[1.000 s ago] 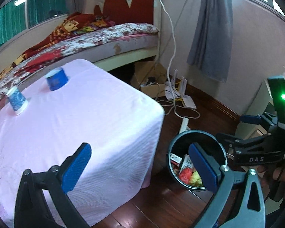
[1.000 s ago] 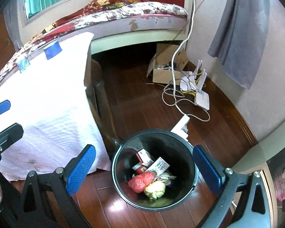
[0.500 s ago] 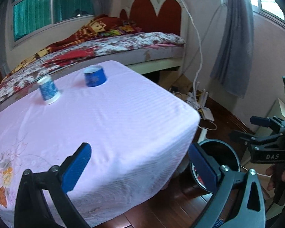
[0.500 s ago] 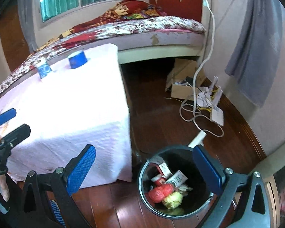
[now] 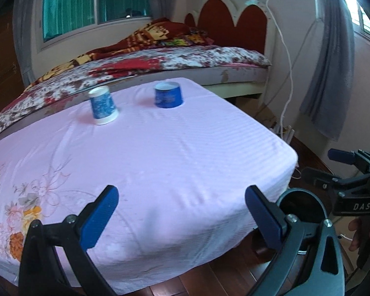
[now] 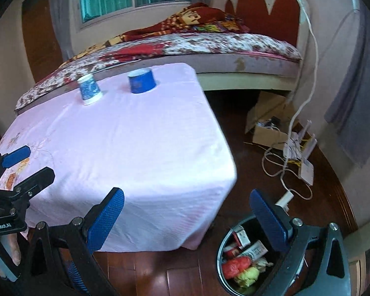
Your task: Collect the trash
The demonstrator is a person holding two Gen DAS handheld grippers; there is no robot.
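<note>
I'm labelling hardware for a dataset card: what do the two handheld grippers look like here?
Both the left gripper and right gripper have black angular arms with silver bolts and flat blue textured finger pads. White lettering marks each body: "DAS" on the right one, "GenRobot.AI" on the left. No sleeves show.

A home bedroom: a bed [image 5: 175, 66] with floral sheet, patterned blanket [image 6: 192, 23] and scalloped red headboard [image 5: 231, 24] beside a curtained window [image 5: 93, 2]. Lived-in details all around: dark wooden floor [image 6: 254, 148], grey curtain [image 5: 330, 69], a cardboard box [image 6: 266, 123] and tangled cables by the wall. Nearby, a table under a pink flowered cloth [image 5: 148, 162] and a small black bin [image 6: 224, 268] of household rubbish.
</note>
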